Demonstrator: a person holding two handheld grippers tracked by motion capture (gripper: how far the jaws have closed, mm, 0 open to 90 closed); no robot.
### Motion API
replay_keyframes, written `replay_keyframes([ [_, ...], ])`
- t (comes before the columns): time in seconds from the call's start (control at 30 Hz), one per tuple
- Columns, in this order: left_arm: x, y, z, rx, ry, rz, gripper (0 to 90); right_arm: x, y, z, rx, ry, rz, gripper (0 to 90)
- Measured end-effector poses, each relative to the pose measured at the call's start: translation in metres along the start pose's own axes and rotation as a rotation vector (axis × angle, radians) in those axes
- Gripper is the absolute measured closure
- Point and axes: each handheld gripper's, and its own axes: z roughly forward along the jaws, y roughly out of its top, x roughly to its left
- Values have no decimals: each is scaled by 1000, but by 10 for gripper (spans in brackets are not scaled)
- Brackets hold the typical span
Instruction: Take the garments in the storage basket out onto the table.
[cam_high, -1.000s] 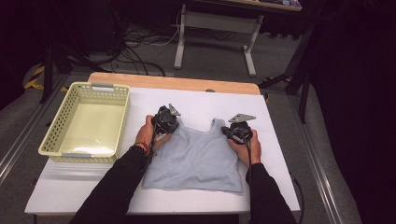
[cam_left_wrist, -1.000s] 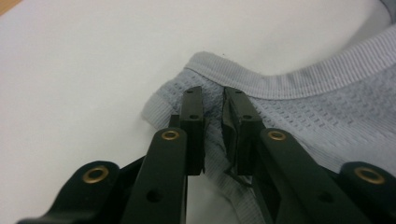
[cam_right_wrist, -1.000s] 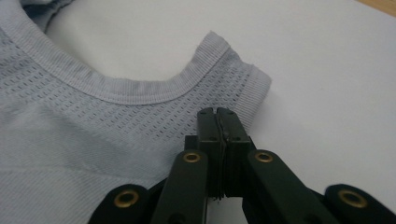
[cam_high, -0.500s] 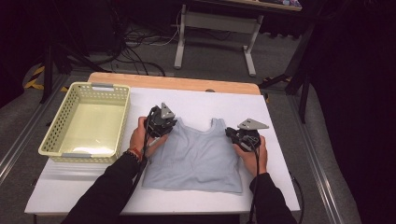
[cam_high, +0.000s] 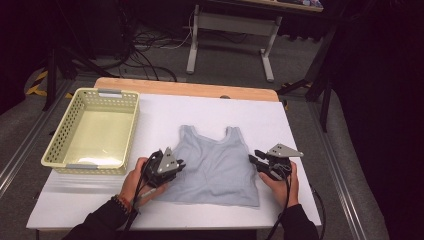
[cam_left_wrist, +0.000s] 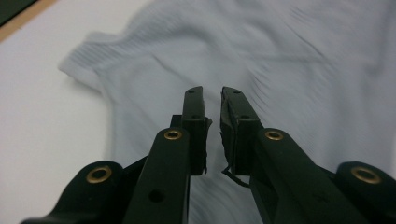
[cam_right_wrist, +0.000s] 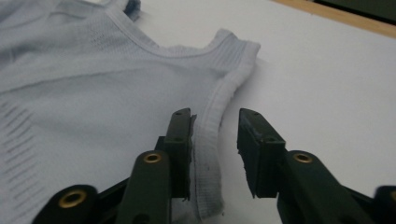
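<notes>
On the grey tank top (cam_high: 216, 167), my left gripper (cam_high: 176, 165) is nearly clenched, empty; my right gripper (cam_high: 256, 161) has just been opening, its jaws parted around the armhole hem.

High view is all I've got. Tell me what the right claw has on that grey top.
Observer: In the right gripper view the right claw stands open. Its jaws have just been opening, and the armhole hem of the grey top lies between them, not pinched.
Operator: Now report the left claw.
Observer: In the left gripper view the left claw is closed to a narrow slit over the top's body, with no fabric between the jaws.
Operator: Describe the fabric up close.
Observer: It is a fine ribbed knit, and the right gripper view shows rows of short dashes worked into it.
</notes>
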Motion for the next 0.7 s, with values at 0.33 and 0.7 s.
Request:
replay_keyframes([
  [0.33, -13, -47, -8, 25, -111, -73, 806, -1, -13, 7, 92, 29, 17, 584],
  [0.7, -14, -48, -9, 24, -120, -67, 818, -1, -17, 6, 143, -24, 2, 673],
])
